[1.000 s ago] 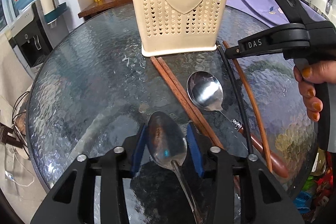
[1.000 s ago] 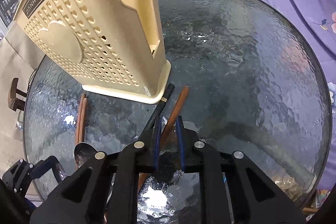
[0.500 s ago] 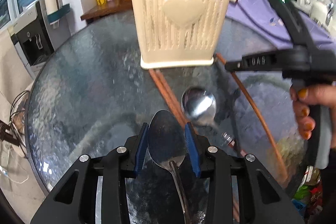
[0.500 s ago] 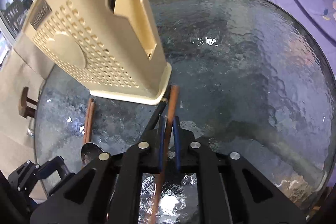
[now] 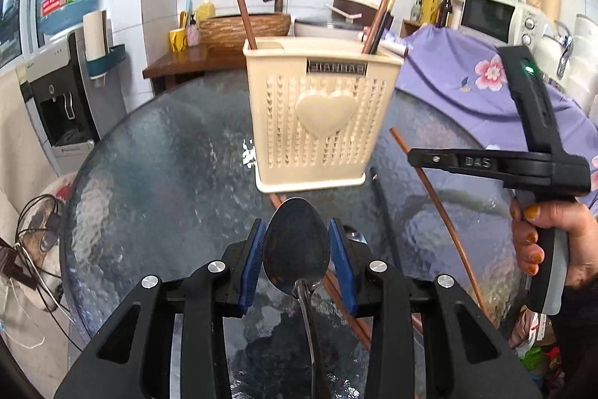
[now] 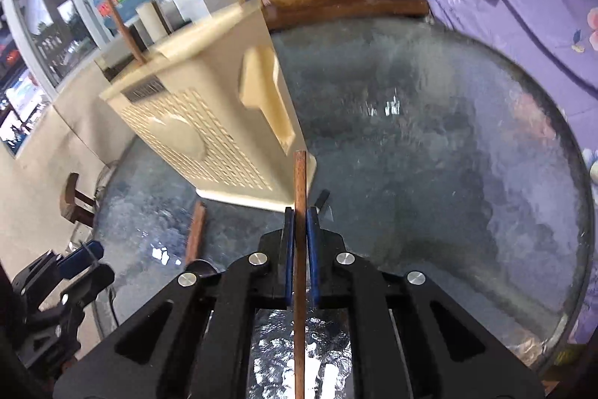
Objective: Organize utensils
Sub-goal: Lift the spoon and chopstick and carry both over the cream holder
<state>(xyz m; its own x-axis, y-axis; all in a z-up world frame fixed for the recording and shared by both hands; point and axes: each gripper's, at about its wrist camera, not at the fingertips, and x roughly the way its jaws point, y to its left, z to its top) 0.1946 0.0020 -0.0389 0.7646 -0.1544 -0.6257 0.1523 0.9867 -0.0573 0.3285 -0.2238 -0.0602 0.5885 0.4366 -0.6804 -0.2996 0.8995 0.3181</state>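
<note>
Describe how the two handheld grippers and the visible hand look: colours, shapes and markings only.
Both grippers, left and right, have black angular frames, silver screws and blue pads. From outside, the right one shows "DAS" lettering and a green light. The hand on its grey handle has orange-painted nails and a dark sleeve.

A round table (image 5: 157,174) with a dark, rippled glass top carries everything. The cream plastic utensil holder (image 5: 317,122), perforated and with a raised heart on its face, stands upright on the glass near the middle and serves as the landmark. Just in front of the holder's base lies a pair of brown wooden chopsticks (image 5: 345,305), side by side, running away from it toward the near edge. To the right of the holder's base a single black chopstick (image 5: 385,215) lies on the glass, starting just beside the holder's front right corner. The bowl of a metal spoon (image 5: 355,236) shows between the brown pair and the black chopstick.
</note>
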